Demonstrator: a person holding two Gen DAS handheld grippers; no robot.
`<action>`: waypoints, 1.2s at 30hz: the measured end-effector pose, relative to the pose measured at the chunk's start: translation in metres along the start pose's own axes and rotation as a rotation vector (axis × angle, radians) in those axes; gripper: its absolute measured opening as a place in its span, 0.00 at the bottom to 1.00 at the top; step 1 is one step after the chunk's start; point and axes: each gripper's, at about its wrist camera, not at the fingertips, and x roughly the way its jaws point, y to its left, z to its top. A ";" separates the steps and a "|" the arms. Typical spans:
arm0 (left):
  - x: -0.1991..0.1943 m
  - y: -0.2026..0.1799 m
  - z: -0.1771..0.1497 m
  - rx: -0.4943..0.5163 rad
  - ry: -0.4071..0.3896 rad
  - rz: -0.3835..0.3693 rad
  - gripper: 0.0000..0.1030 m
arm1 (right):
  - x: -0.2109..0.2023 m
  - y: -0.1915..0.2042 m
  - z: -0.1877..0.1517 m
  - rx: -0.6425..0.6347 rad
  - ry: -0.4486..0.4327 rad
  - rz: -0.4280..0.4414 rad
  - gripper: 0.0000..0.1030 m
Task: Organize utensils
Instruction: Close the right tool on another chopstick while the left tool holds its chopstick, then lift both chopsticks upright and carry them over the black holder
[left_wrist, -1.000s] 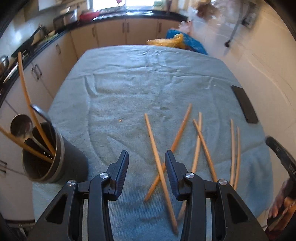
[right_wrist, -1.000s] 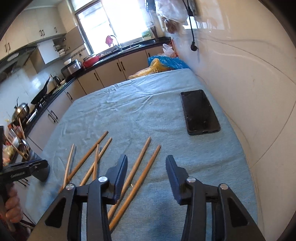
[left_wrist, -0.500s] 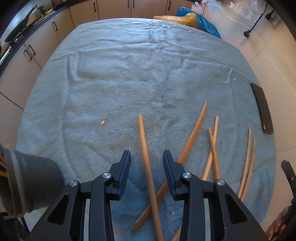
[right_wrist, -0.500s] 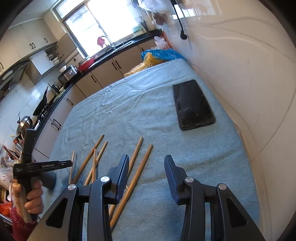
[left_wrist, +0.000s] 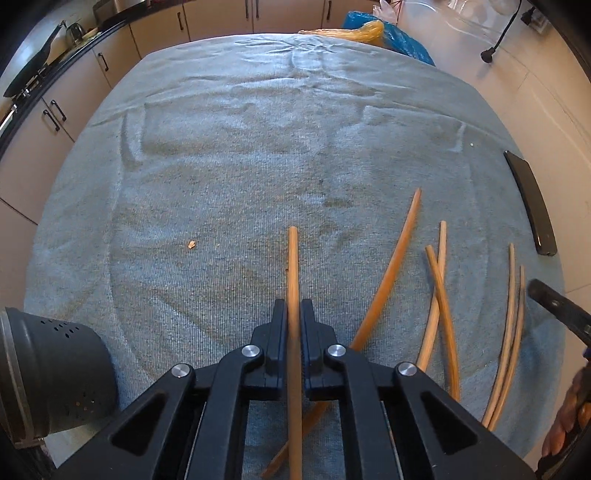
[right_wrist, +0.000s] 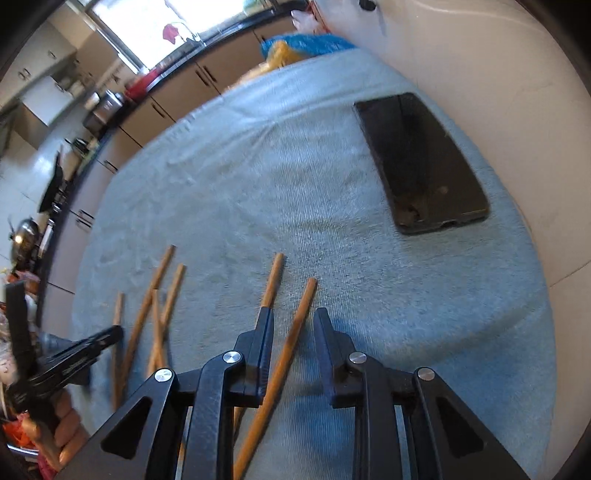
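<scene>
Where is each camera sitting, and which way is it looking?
Left wrist: on the left gripper, looking down its fingers, shut on a chopstick; a hand shows at right.
Right wrist: on the right gripper, jaws just closing around another chopstick, not yet pressing.
Both show the blue towel and black phone.

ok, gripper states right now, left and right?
Left gripper: jaws have just closed, shut on a chopstick.
Right gripper: jaws have been closing but stand open; a second chopstick lies between them, not pressed.
</scene>
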 end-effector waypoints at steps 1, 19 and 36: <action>0.000 0.000 0.000 0.003 -0.002 -0.004 0.06 | 0.006 0.002 0.001 -0.007 0.016 -0.023 0.24; -0.043 0.009 -0.012 0.002 -0.163 -0.084 0.06 | -0.039 0.033 -0.012 -0.162 -0.150 -0.036 0.06; -0.172 -0.002 -0.069 0.052 -0.495 -0.076 0.06 | -0.160 0.062 -0.089 -0.286 -0.664 0.177 0.06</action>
